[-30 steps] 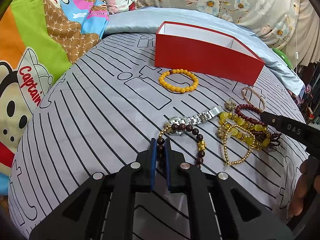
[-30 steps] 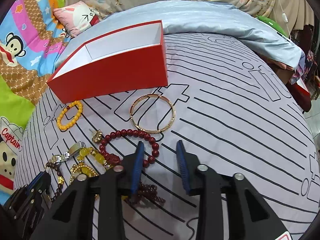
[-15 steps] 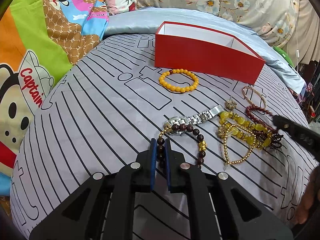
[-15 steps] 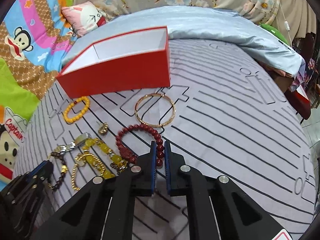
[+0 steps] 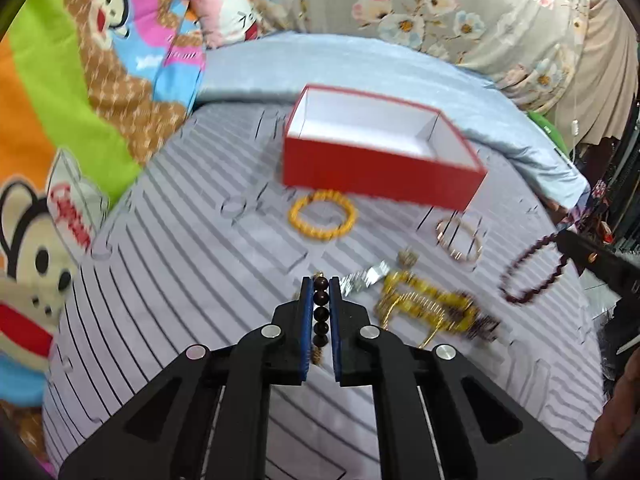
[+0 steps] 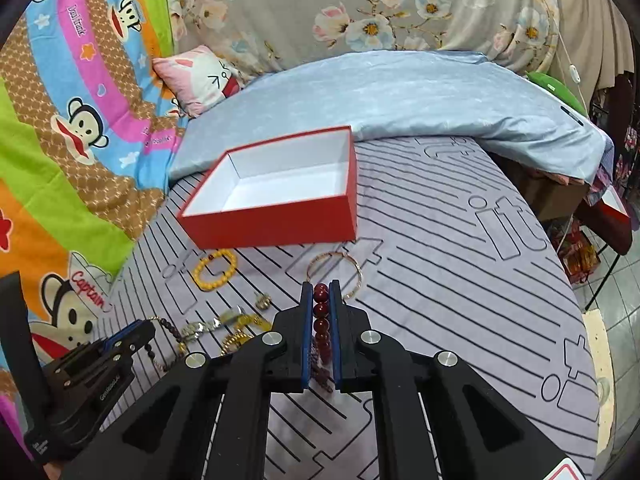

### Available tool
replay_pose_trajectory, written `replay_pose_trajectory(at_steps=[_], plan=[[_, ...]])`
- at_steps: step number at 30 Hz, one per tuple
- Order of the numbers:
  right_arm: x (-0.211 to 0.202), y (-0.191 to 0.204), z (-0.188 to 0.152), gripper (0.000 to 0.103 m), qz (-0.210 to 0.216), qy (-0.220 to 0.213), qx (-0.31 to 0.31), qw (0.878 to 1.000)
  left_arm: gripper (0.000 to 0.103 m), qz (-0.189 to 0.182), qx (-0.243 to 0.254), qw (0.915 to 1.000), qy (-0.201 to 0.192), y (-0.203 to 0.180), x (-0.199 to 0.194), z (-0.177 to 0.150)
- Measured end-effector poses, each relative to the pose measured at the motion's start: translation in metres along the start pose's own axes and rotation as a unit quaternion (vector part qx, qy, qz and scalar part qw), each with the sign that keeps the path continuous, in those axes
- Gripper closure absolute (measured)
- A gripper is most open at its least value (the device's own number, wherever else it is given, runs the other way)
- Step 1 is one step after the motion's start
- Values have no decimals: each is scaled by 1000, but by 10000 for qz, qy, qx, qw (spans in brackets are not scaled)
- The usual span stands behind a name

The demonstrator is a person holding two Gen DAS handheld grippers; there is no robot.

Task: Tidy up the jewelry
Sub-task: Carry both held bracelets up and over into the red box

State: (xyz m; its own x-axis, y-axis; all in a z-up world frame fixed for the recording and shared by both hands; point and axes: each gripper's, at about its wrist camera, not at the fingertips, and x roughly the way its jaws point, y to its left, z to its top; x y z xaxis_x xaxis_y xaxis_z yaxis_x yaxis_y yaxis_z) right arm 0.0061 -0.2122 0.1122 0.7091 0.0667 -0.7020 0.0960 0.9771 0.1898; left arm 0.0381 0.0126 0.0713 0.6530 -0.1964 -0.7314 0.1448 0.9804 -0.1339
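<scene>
My left gripper (image 5: 320, 286) is shut on a dark brown bead bracelet (image 5: 321, 307) and holds it above the bed. My right gripper (image 6: 321, 290) is shut on a dark red bead bracelet (image 6: 321, 320), also lifted; it hangs as a loop in the left wrist view (image 5: 530, 272). An open red box (image 5: 380, 172) with a white inside stands behind; it also shows in the right wrist view (image 6: 276, 220). On the sheet lie a yellow bead bracelet (image 5: 322, 216), a thin gold bangle (image 5: 458, 238), a silver watch (image 5: 366, 278) and a pile of yellow and gold bracelets (image 5: 428, 306).
The striped grey sheet (image 6: 460, 280) covers the bed. A folded pale blue blanket (image 6: 400, 92) lies behind the box. A cartoon monkey quilt (image 6: 60, 140) and a pink pillow (image 6: 200, 76) lie to the left. The bed's edge drops off at the right.
Both grippers have risen with their bracelets off the sheet. The right gripper shut on the dark red bracelet and lifted it out of the pile. The brown bracelet left the watch.
</scene>
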Motion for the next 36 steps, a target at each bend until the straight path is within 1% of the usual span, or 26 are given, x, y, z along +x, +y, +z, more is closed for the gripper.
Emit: replay_pose_trajectory(at_steps=[4, 5, 9, 11, 15, 19, 21, 25, 29, 33, 34, 35, 36], plan=[[-1, 5, 20, 96, 115, -103, -117, 9998, 95, -83, 104, 9997, -203, -10, -6, 33], [0, 6, 25, 96, 153, -122, -147, 9997, 95, -132, 147, 9995, -259, -13, -6, 46], [14, 13, 61, 96, 390, -211, -256, 9987, 95, -250, 309, 9982, -460, -25, 0, 89], [25, 14, 77, 96, 450, -243, -281, 9983, 95, -333, 337, 9974, -545, -28, 10, 112], [57, 15, 111, 96, 459, -270, -284, 9982, 95, -256, 423, 9967, -647, -34, 40, 150], [95, 12, 137, 95, 470, -185, -195, 9985, 95, -314, 378, 9976, -481, -34, 82, 177], [115, 11, 148, 95, 474, -116, -177, 9987, 95, -207, 383, 9980, -452, -34, 98, 184], [151, 14, 159, 95, 474, 61, -240, 9986, 95, -133, 398, 9984, -377, -35, 130, 198], [182, 17, 158, 95, 365, 216, -339, 9985, 95, -51, 377, 9990, -233, -35, 161, 205], [199, 13, 158, 95, 198, 294, -356, 9987, 95, 129, 441, 9987, -236, -35, 176, 203], [201, 13, 158, 93, 182, 280, -348, 9988, 95, 162, 448, 9986, -237, -35, 179, 202], [201, 13, 158, 92, 178, 256, -356, 9989, 92, 199, 471, 9984, -233, -36, 182, 202], [200, 12, 159, 90, 159, 239, -367, 9989, 86, 235, 492, 9982, -231, -37, 183, 201]])
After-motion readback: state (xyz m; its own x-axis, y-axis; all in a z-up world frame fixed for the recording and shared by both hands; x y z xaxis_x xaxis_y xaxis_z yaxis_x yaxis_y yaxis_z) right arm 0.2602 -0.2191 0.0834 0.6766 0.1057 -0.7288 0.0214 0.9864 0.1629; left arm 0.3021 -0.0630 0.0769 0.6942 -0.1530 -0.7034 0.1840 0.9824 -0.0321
